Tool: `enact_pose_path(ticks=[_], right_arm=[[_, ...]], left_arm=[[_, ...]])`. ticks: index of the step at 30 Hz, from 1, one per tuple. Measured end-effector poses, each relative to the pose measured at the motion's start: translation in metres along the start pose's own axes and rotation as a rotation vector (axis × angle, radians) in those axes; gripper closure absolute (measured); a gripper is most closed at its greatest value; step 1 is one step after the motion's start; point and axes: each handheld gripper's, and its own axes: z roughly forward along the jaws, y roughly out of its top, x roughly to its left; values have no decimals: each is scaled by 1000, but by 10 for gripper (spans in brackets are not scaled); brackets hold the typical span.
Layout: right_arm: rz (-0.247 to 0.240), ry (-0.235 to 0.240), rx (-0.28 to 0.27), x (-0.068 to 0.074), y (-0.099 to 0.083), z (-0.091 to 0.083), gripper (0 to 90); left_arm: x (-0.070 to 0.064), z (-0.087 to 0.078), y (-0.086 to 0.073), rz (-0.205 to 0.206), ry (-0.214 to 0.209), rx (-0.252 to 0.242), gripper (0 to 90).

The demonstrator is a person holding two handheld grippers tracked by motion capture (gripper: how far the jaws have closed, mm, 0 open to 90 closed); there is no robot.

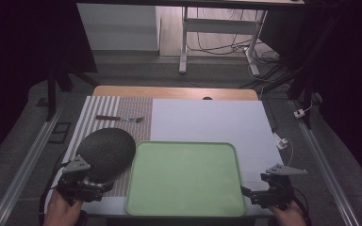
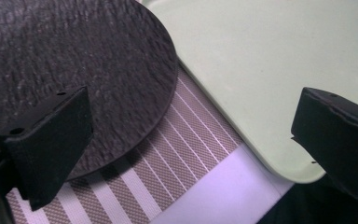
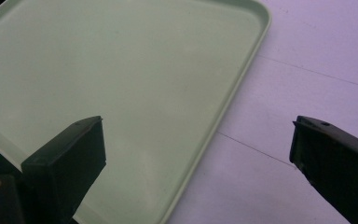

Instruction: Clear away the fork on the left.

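Note:
A pale green tray (image 1: 185, 179) lies empty at the front middle of the table. A dark round textured plate (image 1: 106, 153) rests on a striped placemat (image 1: 99, 113) just left of the tray. My left gripper (image 1: 107, 186) hovers over the plate's near edge, open, with nothing between its jaws; its own view looks down on the plate (image 2: 74, 70), the placemat (image 2: 177, 154) and the tray corner (image 2: 270, 70). My right gripper (image 1: 248, 194) is open at the tray's front right corner (image 3: 121, 84).
A fork (image 1: 119, 118) with a brown handle lies on the placemat behind the plate. A white mat (image 1: 207, 117) covers the table's middle and right. A white cable and plug (image 1: 283, 142) sit at the right edge. Desk legs and cables stand on the floor beyond.

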Motion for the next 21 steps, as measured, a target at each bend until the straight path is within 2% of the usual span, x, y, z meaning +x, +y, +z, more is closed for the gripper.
enact_pose_path(ticks=[5,12,21], right_arm=[[1,5,-1,0,0,1,36],[4,10,0,-1,0,1,36],[7,15,4,-1,1,1,37]], left_arm=[[7,6,5,16,-11,9,0],[13,18,10,46,-5,51,0],[29,30,18,18,-10,45,0]])
